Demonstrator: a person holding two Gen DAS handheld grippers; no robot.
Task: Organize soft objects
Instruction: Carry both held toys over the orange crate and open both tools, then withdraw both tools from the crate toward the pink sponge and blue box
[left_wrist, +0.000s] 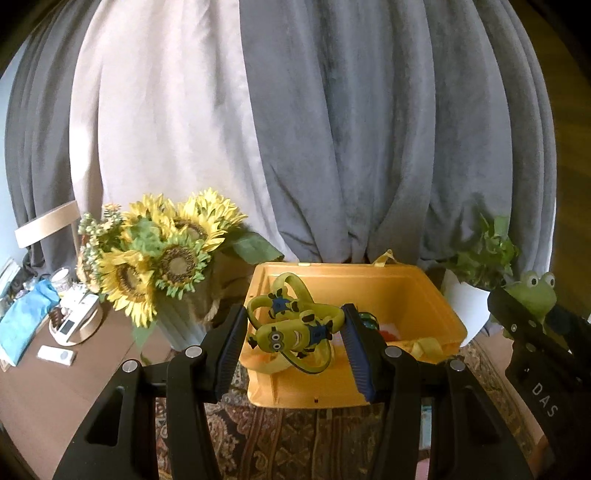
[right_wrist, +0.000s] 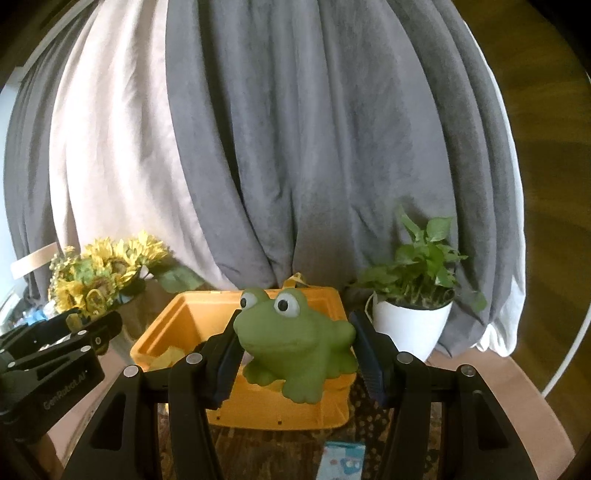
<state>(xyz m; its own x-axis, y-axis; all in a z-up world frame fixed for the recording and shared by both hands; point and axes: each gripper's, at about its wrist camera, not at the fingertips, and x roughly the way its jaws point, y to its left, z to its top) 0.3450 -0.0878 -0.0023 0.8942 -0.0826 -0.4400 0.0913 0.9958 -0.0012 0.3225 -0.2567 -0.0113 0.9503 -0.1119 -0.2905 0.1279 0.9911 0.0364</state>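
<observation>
Grey and pale curtains (left_wrist: 332, 147) fill the background of both views, their lower ends hidden behind the things in front. Below them a yellow bin (left_wrist: 424, 295) stands open on a patterned rug (left_wrist: 295, 435); its front wall is partly covered by the grippers, and what lies inside shows only as orange and yellow scraps too blocked to name. Sunflowers (left_wrist: 162, 258) stand left of the bin and a potted plant (right_wrist: 410, 317) right of it.

The right gripper (right_wrist: 293, 350) is closed on a green frog (right_wrist: 295, 343), held above the bin's front edge; the frog sits upright, faces the camera, its long axis running across between the fingers. Its rear is out of sight.

The left gripper (left_wrist: 291, 339) is clamped on a yellow minion toy (left_wrist: 295, 328), over the bin's near-left corner. The toy's looped bands tangle together, so its exact shape is hard to read; one figure lies on its side, lengthwise between the fingers.
</observation>
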